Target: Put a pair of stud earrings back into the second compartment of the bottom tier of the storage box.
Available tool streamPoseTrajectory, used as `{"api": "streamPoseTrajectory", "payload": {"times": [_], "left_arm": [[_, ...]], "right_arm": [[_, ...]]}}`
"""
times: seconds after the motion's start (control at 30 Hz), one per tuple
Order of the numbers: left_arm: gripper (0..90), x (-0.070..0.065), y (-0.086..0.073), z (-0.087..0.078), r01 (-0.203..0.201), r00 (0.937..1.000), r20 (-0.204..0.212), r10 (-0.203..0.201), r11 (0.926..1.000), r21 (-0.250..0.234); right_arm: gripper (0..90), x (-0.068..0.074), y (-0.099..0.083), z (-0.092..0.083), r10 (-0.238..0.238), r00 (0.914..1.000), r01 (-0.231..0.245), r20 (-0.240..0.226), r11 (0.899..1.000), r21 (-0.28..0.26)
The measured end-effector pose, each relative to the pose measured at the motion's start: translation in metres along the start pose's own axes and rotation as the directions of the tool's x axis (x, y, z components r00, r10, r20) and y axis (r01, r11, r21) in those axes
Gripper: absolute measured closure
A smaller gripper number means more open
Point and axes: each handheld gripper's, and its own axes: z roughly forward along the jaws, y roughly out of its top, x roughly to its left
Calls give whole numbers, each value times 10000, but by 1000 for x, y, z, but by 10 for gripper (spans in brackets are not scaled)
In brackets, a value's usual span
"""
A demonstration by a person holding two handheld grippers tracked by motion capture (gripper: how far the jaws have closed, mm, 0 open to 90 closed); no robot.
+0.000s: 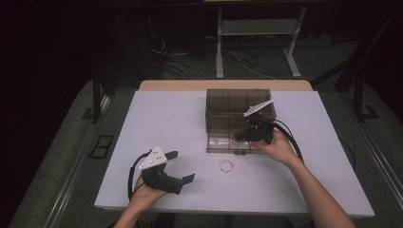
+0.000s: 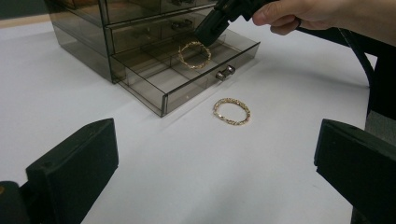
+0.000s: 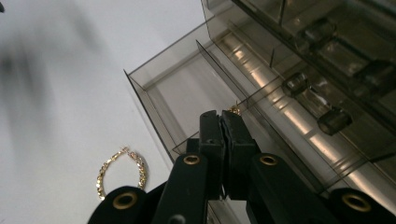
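Observation:
A smoky clear drawer box (image 1: 240,107) stands on the white table (image 1: 161,123), its bottom drawer (image 2: 196,88) pulled out toward me. My right gripper (image 3: 221,116) is shut on a gold bracelet (image 2: 194,54), which hangs from its tip (image 2: 210,30) into the middle compartment of that drawer; whether it touches the floor I cannot tell. A second gold bracelet (image 2: 231,111) lies flat on the table just in front of the drawer. My left gripper (image 1: 183,166) rests near the front left of the table, open, nothing between its jaws, aimed at the drawer.
Upper drawers of the box (image 3: 322,51) are closed, with small clear knobs (image 3: 334,120). The open drawer has thin divider walls (image 3: 219,70) and a knob (image 2: 225,72) on its front. Table legs and cables (image 1: 223,61) lie beyond the table's far edge.

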Motion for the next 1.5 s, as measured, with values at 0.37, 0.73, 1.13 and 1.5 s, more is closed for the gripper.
{"api": "streamPoseTrajectory", "payload": {"times": [0.37,0.73,1.13,1.5], "left_arm": [[0,0,0,1,-61,10000,36,61,10000,21],[0,-1,0,1,-61,9999,99,61,10000,-2],[0,-1,0,1,-37,9999,128,37,10000,-23],[0,-1,0,2,-45,9999,139,45,10000,9]], "right_arm": [[863,-6,-3,-2,284,9993,-285,255,9996,29],[635,-7,-6,-11,393,9963,-374,761,9990,-261],[351,15,-2,-29,-292,9956,366,894,9959,-824],[74,32,0,-41,-799,9966,818,201,9883,-1290]]}}
